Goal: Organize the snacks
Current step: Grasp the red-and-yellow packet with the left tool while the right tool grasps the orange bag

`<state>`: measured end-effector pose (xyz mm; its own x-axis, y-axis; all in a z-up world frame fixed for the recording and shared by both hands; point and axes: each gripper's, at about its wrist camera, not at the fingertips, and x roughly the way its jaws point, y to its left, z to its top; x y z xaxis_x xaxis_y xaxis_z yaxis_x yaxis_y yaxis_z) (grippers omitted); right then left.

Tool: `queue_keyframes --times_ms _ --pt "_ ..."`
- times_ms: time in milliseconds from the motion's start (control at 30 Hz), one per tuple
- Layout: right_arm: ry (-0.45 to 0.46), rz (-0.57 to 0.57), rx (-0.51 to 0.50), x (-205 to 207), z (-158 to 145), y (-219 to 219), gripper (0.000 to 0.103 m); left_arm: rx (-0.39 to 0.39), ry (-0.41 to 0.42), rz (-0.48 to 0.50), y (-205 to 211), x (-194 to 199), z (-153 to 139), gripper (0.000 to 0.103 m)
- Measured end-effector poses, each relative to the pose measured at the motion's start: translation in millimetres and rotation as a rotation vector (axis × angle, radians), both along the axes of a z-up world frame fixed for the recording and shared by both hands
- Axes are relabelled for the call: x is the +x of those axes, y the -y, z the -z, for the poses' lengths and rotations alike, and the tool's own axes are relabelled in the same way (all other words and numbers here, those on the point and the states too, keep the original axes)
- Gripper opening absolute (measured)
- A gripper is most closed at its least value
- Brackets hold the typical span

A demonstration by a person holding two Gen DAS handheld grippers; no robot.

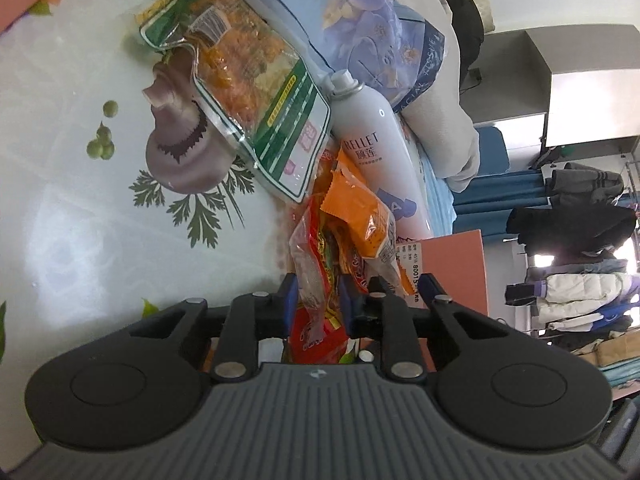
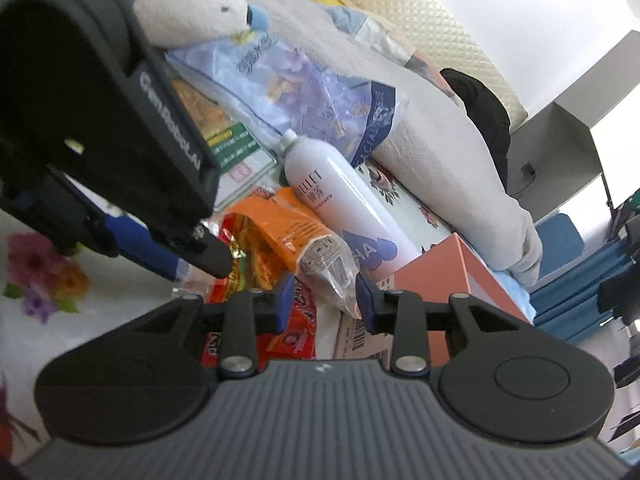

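My left gripper (image 1: 318, 300) has its blue-padded jaws closed around a red and clear snack packet (image 1: 316, 272). An orange snack packet (image 1: 360, 220) lies just beyond it, and a green bag of orange snacks (image 1: 248, 80) lies farther left. My right gripper (image 2: 323, 300) is open and empty, its jaws on either side of the clear end of the orange packet (image 2: 308, 240). The left gripper's body (image 2: 100, 120) fills the upper left of the right wrist view, its fingers on the red packet (image 2: 248, 256).
A white spray bottle (image 1: 380, 152) lies beside the snacks. A blue tissue pack (image 1: 360, 20) and a plush toy (image 2: 200, 4) lie behind. An orange box (image 2: 444, 276) stands at right. A purple fabric item (image 1: 180, 148) sits on the floral tablecloth (image 1: 80, 200).
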<state>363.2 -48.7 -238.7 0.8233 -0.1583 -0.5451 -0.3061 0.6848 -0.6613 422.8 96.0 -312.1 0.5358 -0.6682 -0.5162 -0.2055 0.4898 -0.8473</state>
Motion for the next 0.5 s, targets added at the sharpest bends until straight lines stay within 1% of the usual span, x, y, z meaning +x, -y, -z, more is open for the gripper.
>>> queue_keyframes --times_ms 133,267,300,433,500 --pt "0.004 0.027 -0.050 5.8 7.1 -1.9 0.036 0.005 -0.016 0.020 4.5 3.9 2.7 0.023" --pt "-0.005 0.046 -0.061 11.1 10.1 -0.3 0.036 -0.008 -0.018 0.017 7.7 5.7 4.4 0.022" --pt "-0.005 0.052 -0.059 11.5 10.3 -0.5 0.036 -0.011 -0.018 0.017 7.9 6.0 5.6 0.020" --pt "-0.009 0.060 -0.062 17.5 14.2 -1.0 0.036 -0.008 -0.016 0.011 9.3 7.5 7.9 0.007" --pt "-0.008 0.059 -0.070 19.6 17.1 -1.7 0.035 -0.005 -0.008 0.007 6.1 5.3 7.2 0.006"
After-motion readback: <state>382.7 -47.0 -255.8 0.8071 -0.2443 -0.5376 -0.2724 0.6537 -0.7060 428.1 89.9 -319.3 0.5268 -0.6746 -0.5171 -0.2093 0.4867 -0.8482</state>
